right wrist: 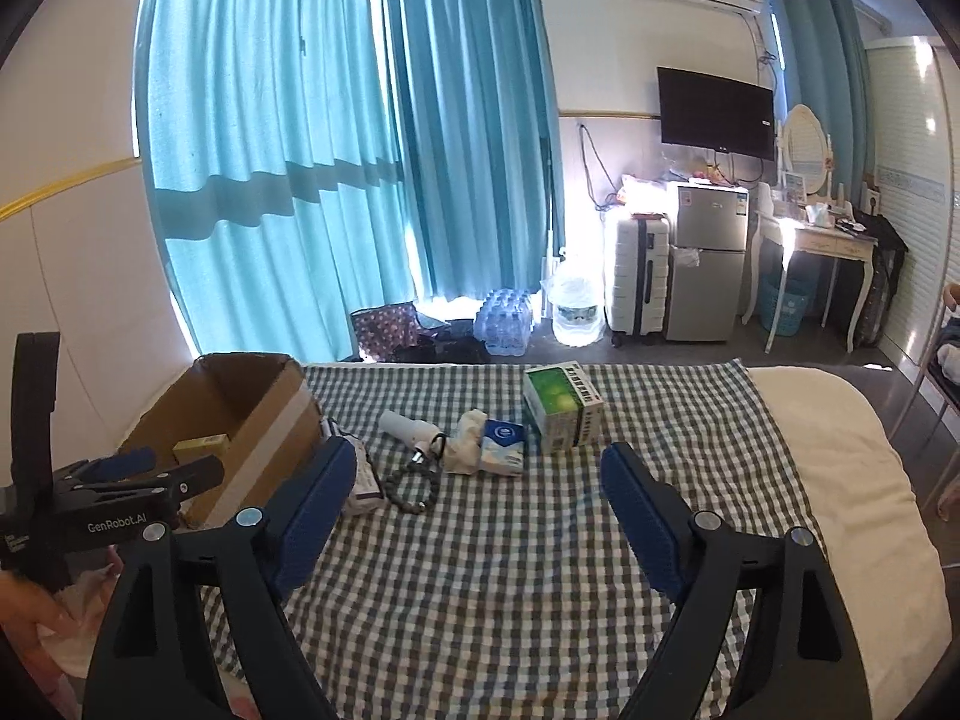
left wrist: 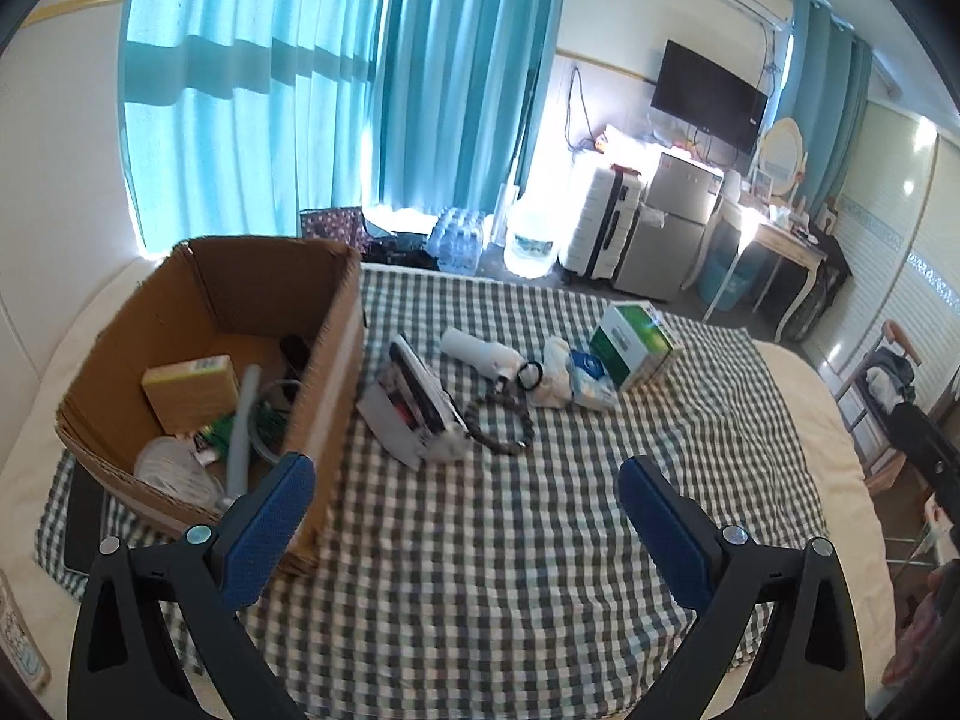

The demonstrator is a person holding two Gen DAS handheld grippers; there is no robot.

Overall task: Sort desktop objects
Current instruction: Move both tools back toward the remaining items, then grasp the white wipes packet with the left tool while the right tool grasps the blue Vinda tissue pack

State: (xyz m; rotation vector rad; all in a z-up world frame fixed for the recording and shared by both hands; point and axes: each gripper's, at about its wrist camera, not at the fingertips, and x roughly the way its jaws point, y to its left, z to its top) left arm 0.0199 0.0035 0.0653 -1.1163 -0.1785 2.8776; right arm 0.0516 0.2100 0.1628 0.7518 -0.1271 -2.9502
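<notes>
My left gripper (left wrist: 465, 507) is wide open, holding nothing, beside the cardboard box (left wrist: 327, 372). My right gripper (right wrist: 474, 495) is open too, over the checked cloth (right wrist: 510, 570).

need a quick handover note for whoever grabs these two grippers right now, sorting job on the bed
Left gripper: open, empty, beside the cardboard box.
Right gripper: open, empty, over the checked cloth.
Done: box already holds a yellow pack, a grey tube and some small bits.
Left on the cloth: booklet by the box, white bottle, bead bracelet, black hair tie, tissue pack, green box.
Next, probably: the booklet, since it lies closest to the box.
</notes>
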